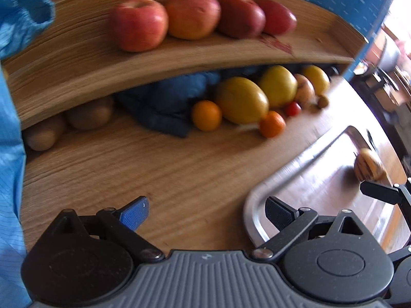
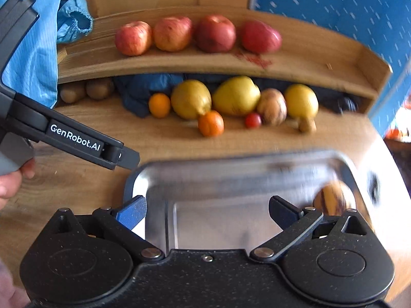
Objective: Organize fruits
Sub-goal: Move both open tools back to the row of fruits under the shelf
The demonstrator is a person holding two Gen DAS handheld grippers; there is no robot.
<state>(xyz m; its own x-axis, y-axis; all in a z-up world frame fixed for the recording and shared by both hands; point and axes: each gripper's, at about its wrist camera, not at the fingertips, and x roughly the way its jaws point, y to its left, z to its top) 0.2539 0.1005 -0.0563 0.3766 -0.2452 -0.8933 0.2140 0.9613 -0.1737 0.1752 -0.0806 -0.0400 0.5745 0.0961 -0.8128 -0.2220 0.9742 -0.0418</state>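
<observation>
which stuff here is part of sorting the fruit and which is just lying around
Part of the job:
apples on the shelf
yellow pears
oranges
kiwis
striped fruit in the metal tray

Just lying about:
blue cloth
light blue garment

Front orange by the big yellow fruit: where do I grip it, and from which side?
Probably from above. The small round orange leans against the large yellow pear-shaped fruit behind it, and the wooden shelf overhangs that row. Close the open right tool across its left and right flanks, which look clear.
</observation>
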